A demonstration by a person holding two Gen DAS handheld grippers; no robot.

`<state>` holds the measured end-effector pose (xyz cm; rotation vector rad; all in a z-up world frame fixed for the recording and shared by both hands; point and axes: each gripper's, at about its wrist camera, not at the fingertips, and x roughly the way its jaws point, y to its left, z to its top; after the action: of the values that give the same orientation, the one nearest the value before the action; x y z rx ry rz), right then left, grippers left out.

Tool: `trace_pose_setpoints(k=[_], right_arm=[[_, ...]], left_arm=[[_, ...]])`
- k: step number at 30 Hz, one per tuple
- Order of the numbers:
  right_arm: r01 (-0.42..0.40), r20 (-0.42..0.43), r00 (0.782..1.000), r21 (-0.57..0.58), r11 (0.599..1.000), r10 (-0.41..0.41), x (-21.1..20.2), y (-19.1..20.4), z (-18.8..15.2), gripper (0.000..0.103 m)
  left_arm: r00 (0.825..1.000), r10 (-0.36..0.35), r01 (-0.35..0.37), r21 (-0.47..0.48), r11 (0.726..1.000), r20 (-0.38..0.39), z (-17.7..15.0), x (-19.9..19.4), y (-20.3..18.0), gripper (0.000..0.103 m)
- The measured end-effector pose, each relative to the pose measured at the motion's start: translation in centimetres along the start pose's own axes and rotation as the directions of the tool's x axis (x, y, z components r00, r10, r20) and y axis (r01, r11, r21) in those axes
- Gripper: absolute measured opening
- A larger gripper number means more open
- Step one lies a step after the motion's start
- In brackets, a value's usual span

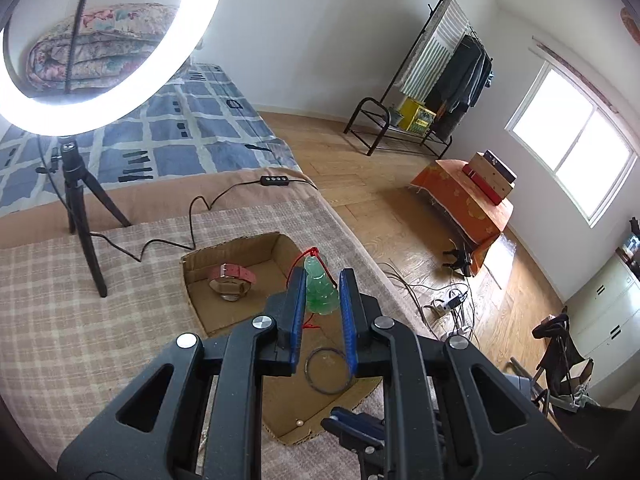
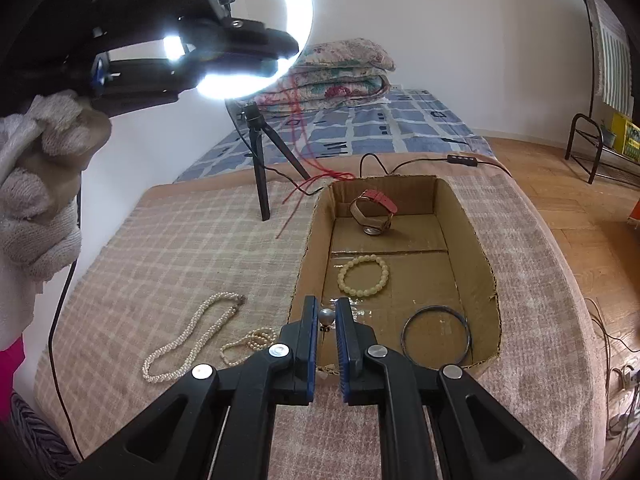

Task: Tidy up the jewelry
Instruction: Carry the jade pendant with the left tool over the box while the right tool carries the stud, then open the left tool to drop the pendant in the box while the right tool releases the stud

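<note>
A shallow cardboard box [image 2: 468,216] lies on the checked cloth. It holds a pink-strapped watch [image 2: 373,212], a cream bead bracelet [image 2: 363,274] and a dark thin bangle [image 2: 436,336]. My left gripper [image 1: 320,284] is shut on a green gourd pendant [image 1: 320,294] with a red cord, held above the box; the watch [image 1: 231,282] and bangle [image 1: 327,370] show below it. My right gripper [image 2: 326,312] is shut on a small grey pearl stud [image 2: 326,316] at the box's near edge. Two pearl necklaces [image 2: 192,336] [image 2: 248,342] lie on the cloth to the left.
A ring light on a tripod [image 2: 260,152] stands behind the box, its cable [image 1: 168,240] running across the cloth. The red cord [image 2: 316,178] trails down past the box's back left corner. The cloth-covered table edge [image 2: 560,280] drops to a wooden floor on the right.
</note>
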<state>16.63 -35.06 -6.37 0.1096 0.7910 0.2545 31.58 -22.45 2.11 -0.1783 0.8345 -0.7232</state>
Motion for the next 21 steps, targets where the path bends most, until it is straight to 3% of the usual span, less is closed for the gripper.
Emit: trace_pose_setpoints(k=[8,17,20,21], right_arm=[[0.003,-0.024,1.000,0.021,1.000,-0.003,1.5,-0.7,0.0,0.007],[0.003,-0.039,0.999,0.034,0.999,-0.002,2.4,-1.3,-0.1,0.009],[0.009,-0.035,0.999,0.039,0.999,-0.007,2.4,-1.4,-0.1,0.025],[0.011,-0.034,0.999,0.040,0.999,-0.009,2.4,-1.5,0.0,0.027]], left_arm=[[0.998,-0.005,0.004,-0.007,1.000,-0.066,0.9,5.9,0.2,0.015],[0.992,0.001,-0.003,-0.019,1.000,-0.123,0.4,9.7,0.4,0.015],[0.990,-0.002,-0.002,-0.031,1.000,-0.142,0.5,10.1,0.7,0.016],[0.990,0.002,-0.005,-0.025,1.000,-0.144,0.5,10.1,0.7,0.020]])
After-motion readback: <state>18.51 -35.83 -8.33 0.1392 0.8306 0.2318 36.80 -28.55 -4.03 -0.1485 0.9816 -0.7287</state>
